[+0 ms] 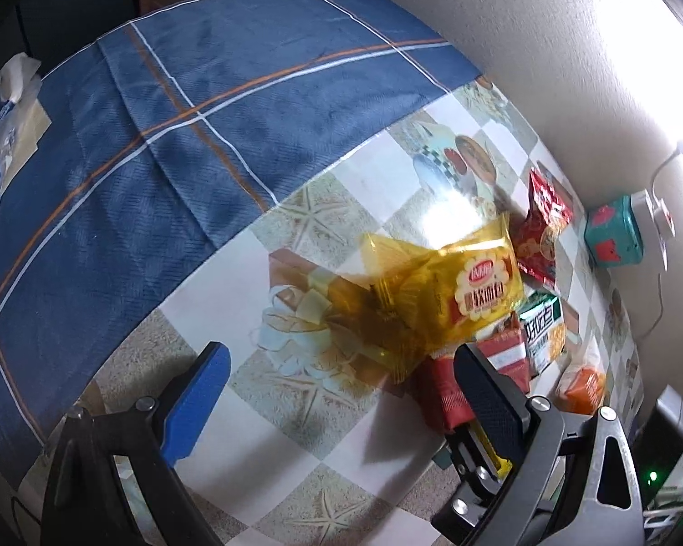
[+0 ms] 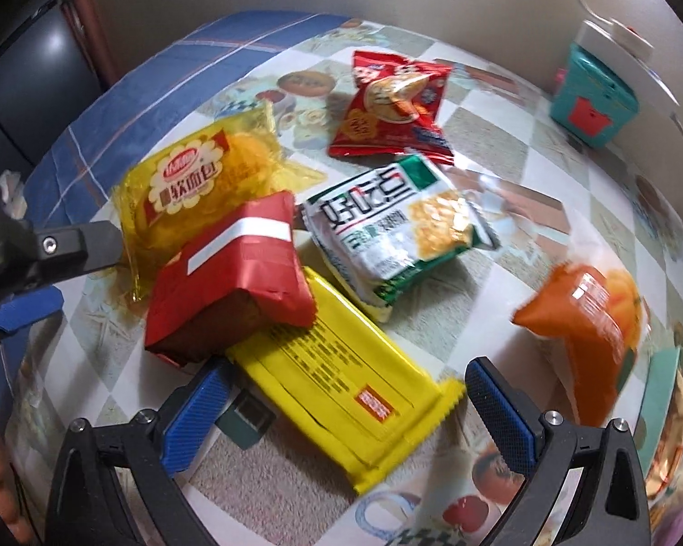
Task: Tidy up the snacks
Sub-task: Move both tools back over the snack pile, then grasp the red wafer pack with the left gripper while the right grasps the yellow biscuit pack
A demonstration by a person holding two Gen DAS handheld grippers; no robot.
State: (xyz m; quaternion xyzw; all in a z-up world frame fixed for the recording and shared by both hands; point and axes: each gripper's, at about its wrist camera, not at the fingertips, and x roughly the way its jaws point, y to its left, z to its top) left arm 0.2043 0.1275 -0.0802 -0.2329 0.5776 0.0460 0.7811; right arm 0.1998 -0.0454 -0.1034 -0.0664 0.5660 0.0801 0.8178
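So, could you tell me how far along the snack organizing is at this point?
Early on. Nothing looks sorted: the red pack, yellow bar pack, green-white bag, red bag and orange packet lie loosely piled on the table. In hand: the left gripper, open, is at the yellow bread bag. The right gripper is open and holds nothing.

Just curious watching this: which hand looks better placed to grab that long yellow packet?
Probably the right. Its open tool straddles the yellow packet. The left tool sits nearer the bread bag.
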